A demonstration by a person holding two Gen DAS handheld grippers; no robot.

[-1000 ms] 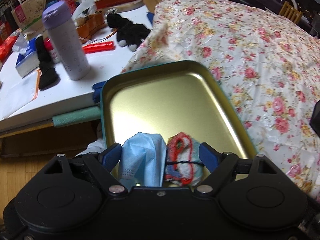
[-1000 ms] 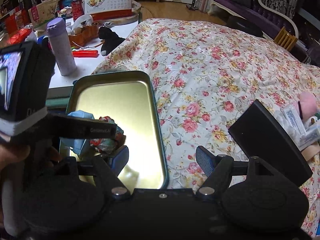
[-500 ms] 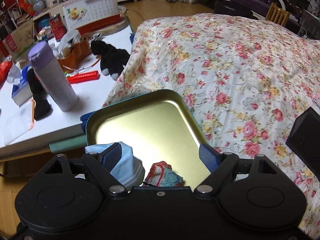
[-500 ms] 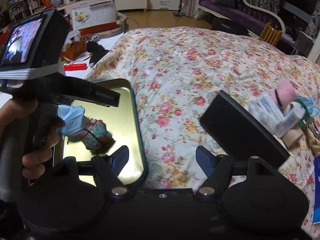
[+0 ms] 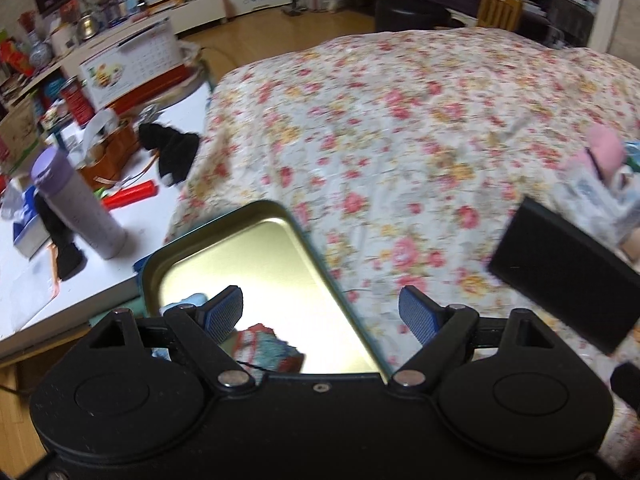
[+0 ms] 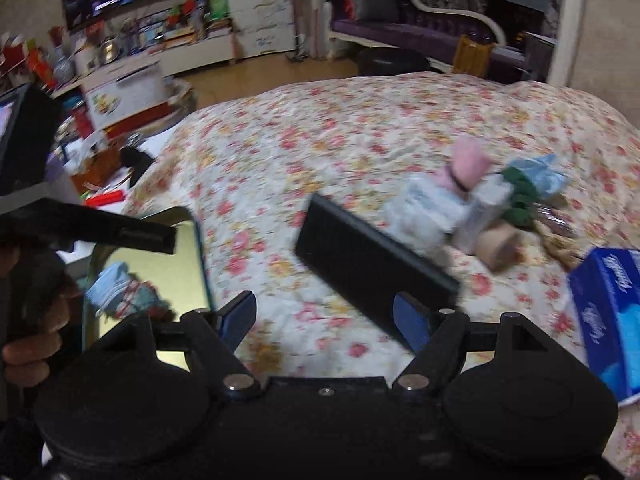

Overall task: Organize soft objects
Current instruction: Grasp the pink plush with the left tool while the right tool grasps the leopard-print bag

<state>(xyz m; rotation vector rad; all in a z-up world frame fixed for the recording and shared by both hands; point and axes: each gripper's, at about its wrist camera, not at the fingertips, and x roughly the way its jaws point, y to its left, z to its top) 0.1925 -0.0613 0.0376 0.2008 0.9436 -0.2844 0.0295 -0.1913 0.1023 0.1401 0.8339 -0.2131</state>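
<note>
A gold tin tray [image 5: 224, 222] with a teal rim lies on the flowered bedspread's left edge. In it lie a light blue face mask [image 6: 108, 284] and a red-and-teal cloth bundle [image 5: 264, 346], both partly hidden by my left gripper's body. My left gripper [image 5: 320, 300] hangs open above the tray's near end, holding nothing. My right gripper [image 6: 324, 308] is over the bedspread right of the tray [image 6: 200, 248], its jaws opening with nothing between them. Further right lies a heap with a pink roll [image 6: 468, 164], tissue packs [image 6: 428, 208] and a blue bag [image 6: 544, 172].
A flat black box [image 6: 372, 256] lies between tray and heap. A blue tissue box [image 6: 612, 312] sits at the right. A white table on the left holds a purple bottle [image 5: 76, 204], a black plush [image 5: 172, 152] and a red tube [image 5: 132, 194]. A hand [image 6: 28, 344] grips the left gripper's handle.
Both grippers have risen and drawn back to the right. The mask and bundle, earlier between the left fingers, now lie behind them in the tray. The heap has come into view.
</note>
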